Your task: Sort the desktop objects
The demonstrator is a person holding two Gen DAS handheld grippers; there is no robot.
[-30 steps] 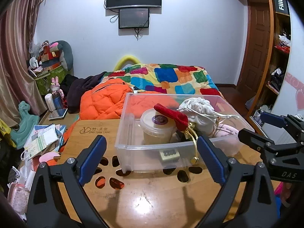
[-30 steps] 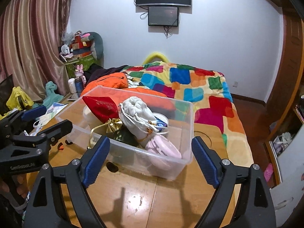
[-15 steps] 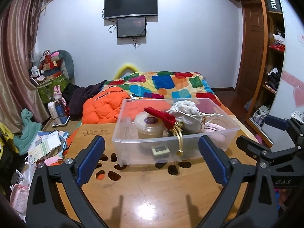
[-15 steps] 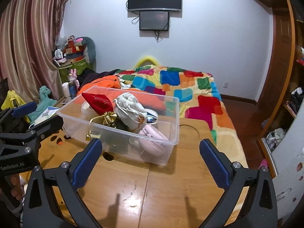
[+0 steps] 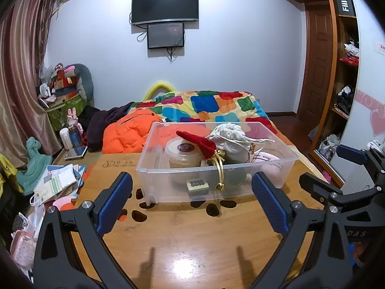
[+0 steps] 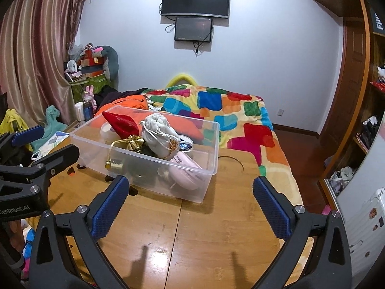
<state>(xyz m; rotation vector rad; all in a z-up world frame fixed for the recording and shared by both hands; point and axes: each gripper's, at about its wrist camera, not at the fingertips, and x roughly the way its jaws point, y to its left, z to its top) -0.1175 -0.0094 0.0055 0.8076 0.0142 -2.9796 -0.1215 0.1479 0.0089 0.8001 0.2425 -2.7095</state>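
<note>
A clear plastic bin (image 5: 149,175) stands on the wooden table (image 5: 192,236). It holds a red pouch (image 5: 199,143), a white drawstring bag (image 5: 231,137), a round lidded tub (image 5: 182,155), a gold pouch (image 6: 134,142) and a pink case (image 6: 185,166). The bin also shows in the right wrist view (image 6: 209,173). My left gripper (image 5: 191,207) is open and empty, hovering over the table in front of the bin. My right gripper (image 6: 190,207) is open and empty, also short of the bin, to its right.
A bed with a colourful quilt (image 5: 216,106) and an orange jacket (image 5: 127,130) lies behind the table. Papers (image 5: 57,180), a phone (image 5: 75,153) and toys clutter the left side. A wardrobe shelf (image 5: 346,72) stands at the right.
Both grippers have pulled back and risen away from the bin, which now looks smaller and farther. Both stay open. The bin's contents have not moved.
</note>
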